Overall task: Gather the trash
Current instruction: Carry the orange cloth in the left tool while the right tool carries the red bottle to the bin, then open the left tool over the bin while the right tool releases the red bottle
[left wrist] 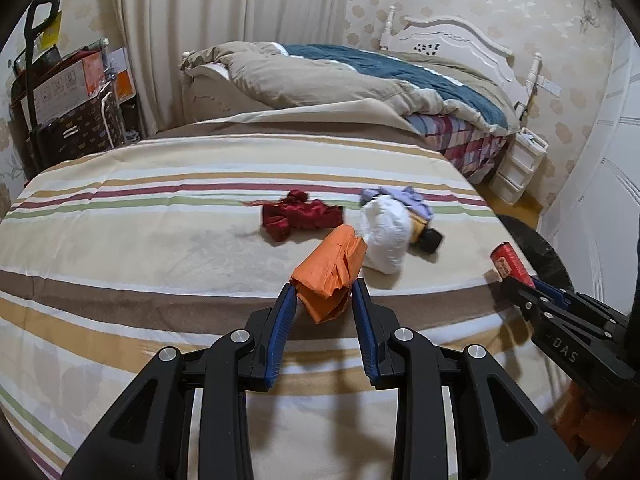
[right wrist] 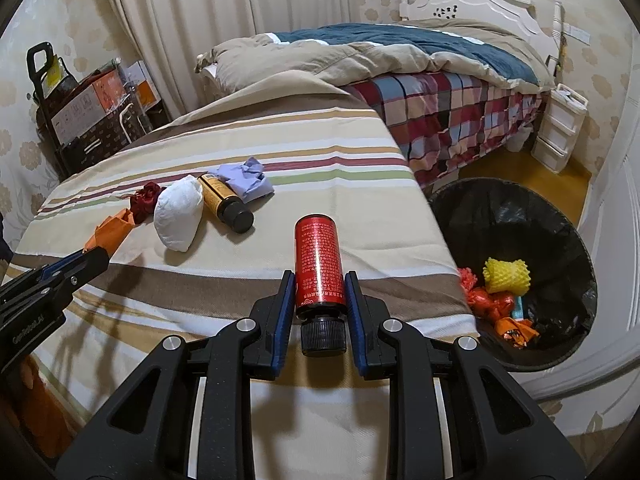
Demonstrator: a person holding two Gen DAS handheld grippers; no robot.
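My left gripper [left wrist: 324, 288] is shut on a crumpled orange paper [left wrist: 330, 272] just above the striped bed; the paper also shows in the right wrist view [right wrist: 112, 230]. My right gripper [right wrist: 319, 280] is shut on a red bottle [right wrist: 319, 264] with a black cap, seen far right in the left wrist view [left wrist: 510, 260]. On the bed lie a dark red wrapper [left wrist: 300, 218], a white paper wad [right wrist: 178, 212], a brown bottle [right wrist: 226, 202] and a lilac paper [right wrist: 244, 180]. A black-lined trash bin [right wrist: 520, 220] stands to the right of the bed.
The bin holds a yellow foam net [right wrist: 506, 276] and orange wrappers [right wrist: 492, 304]. A second bed with a plaid sheet [right wrist: 448, 112] lies behind. White drawers [right wrist: 560, 128] stand at the far right. A trolley with boxes [left wrist: 68, 92] stands at the left wall.
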